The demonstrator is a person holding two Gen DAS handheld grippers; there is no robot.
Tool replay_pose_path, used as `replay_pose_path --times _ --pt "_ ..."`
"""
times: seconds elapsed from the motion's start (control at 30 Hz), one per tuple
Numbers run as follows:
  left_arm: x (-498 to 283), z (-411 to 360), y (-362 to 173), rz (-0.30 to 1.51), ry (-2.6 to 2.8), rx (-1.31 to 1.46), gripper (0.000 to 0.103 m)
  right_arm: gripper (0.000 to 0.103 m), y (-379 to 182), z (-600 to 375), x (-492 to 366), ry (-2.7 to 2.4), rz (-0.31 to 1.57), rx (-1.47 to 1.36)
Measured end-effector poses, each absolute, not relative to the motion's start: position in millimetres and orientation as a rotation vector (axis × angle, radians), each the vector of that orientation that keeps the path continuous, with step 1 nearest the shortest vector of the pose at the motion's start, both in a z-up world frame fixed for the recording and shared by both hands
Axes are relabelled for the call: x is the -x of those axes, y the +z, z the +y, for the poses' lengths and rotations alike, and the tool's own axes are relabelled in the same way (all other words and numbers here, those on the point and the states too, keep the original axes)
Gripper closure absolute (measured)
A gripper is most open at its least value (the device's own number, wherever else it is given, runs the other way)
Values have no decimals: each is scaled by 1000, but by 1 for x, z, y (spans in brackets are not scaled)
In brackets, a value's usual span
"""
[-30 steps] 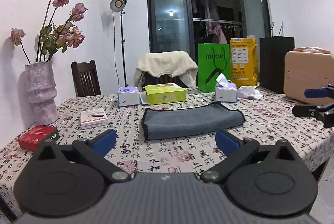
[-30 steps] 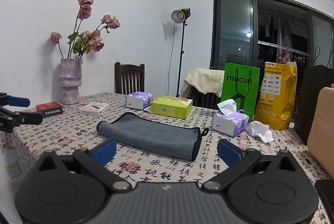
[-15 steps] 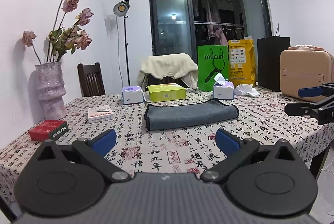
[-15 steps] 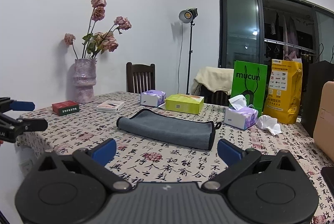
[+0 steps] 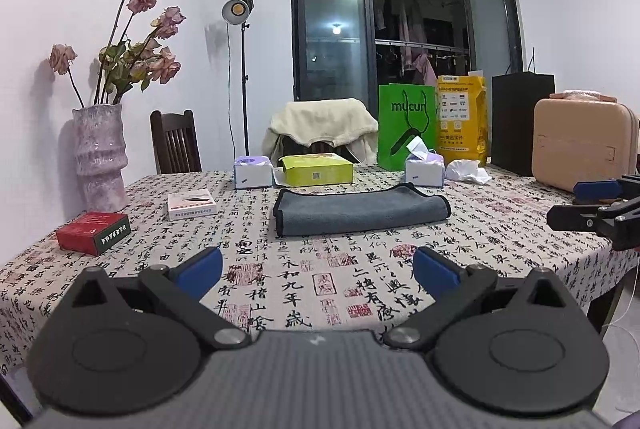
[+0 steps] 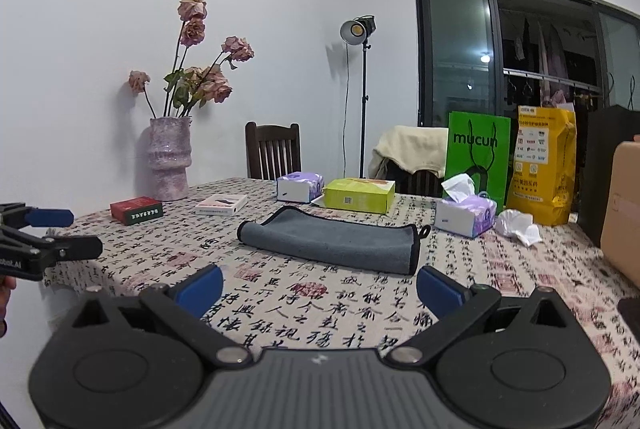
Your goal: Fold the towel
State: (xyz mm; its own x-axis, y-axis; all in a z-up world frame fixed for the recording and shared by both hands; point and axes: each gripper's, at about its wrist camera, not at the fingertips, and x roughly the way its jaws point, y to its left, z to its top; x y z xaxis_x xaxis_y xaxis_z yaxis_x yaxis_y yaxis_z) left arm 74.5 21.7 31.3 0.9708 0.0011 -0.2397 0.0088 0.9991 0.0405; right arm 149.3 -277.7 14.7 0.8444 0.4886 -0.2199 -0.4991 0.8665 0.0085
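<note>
Both tools wide, holding nothing: left tool (image 5: 316, 269) and right tool (image 6: 318, 283) hang off the near edge of the counter (image 5: 320, 289), well apart from the towel (image 5: 360, 211). Towel lies flat mid-counter as a long strip, looks folded at least once; fold count unclear. Judgement: if another fold is due, bring each tool to a corner of one short end, pinch all layers, lift just clear, carry across, match edges. Avoid the yellow box (image 5: 316, 170) behind.
</note>
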Motion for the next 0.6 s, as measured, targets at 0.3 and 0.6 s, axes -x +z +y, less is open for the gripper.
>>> replay_pose_path --times 0.3,0.6 --pt "-64 21 31 230 -7 -48 0 0 9 -275 -130 545 217 53" --pt "-50 20 29 218 -8 -53 0 0 6 -269 -112 560 210 56"
